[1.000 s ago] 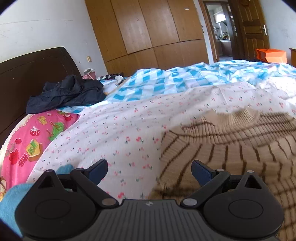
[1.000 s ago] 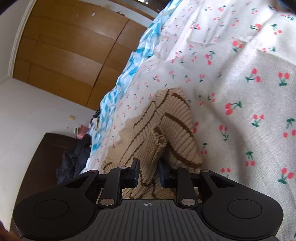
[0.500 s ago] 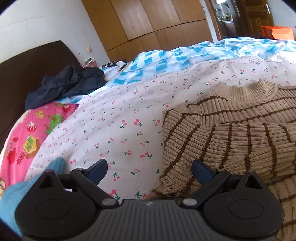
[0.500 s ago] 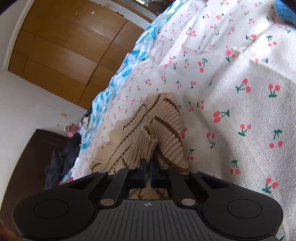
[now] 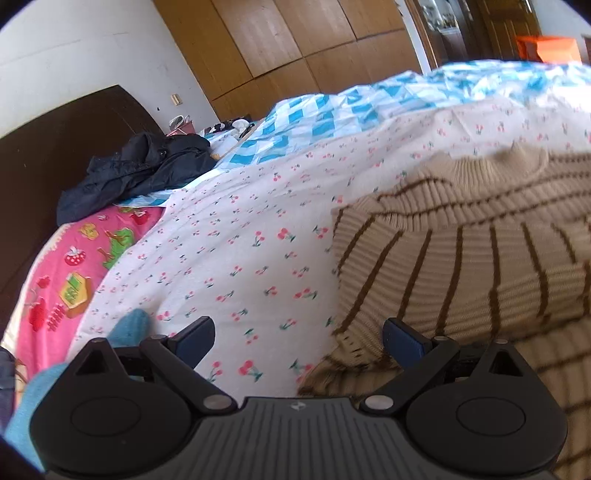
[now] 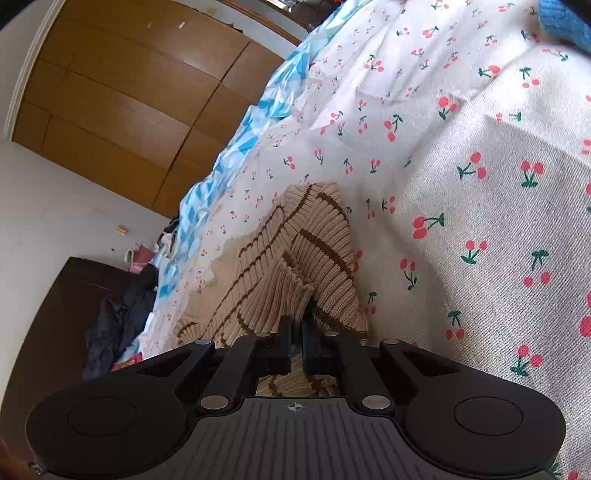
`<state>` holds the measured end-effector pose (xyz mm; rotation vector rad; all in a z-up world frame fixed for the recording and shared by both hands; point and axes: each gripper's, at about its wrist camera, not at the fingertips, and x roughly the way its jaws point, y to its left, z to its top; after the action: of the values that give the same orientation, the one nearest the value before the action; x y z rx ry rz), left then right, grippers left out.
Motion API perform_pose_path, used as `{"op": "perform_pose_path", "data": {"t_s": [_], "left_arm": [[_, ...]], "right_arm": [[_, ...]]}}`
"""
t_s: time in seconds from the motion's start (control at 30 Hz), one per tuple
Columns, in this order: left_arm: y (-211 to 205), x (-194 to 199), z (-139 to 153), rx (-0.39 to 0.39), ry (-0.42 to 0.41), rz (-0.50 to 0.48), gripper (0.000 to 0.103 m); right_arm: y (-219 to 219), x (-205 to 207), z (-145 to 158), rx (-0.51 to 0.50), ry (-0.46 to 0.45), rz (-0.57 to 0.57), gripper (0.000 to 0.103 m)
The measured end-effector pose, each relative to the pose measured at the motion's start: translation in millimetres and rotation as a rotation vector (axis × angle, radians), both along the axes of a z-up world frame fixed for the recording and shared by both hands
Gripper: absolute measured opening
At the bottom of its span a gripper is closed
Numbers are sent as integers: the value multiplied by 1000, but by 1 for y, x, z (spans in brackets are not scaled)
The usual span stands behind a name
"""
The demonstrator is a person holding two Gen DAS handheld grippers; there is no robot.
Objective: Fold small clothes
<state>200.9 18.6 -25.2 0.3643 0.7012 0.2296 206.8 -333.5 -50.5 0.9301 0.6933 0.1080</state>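
Note:
A small beige sweater with brown stripes [image 5: 461, 251] lies on the cherry-print sheet [image 5: 240, 251], a sleeve folded across its body. My left gripper [image 5: 299, 338] is open and empty, low over the sheet at the sweater's left edge; its right finger [image 5: 404, 338] is over the knit. In the right wrist view the sweater [image 6: 280, 266] lies bunched ahead. My right gripper [image 6: 294, 341] is shut on a fold of the sweater's edge.
A dark jacket [image 5: 136, 170] lies by the dark headboard [image 5: 44, 147]. A pink printed pillow [image 5: 62, 273] and a blue checked quilt [image 5: 332, 114] lie behind. A blue knit item [image 6: 561, 22] lies at the far right. Wooden wardrobes [image 5: 295, 48] stand beyond.
My right gripper closed from a narrow gap onto the sweater's fold. The left gripper stayed open and shifted a little over the sweater's left edge.

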Motion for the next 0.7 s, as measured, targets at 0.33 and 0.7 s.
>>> {"op": "perform_pose_path", "data": {"t_s": [0.33,0.7], "left_arm": [[17,-40,10,-58,50,28,103],[48,-140,26,-178,207,-29,102]], "right_arm": [[12,-7,17,-164,4,23,10],[22,-82,39,-211,70,180,10]]}}
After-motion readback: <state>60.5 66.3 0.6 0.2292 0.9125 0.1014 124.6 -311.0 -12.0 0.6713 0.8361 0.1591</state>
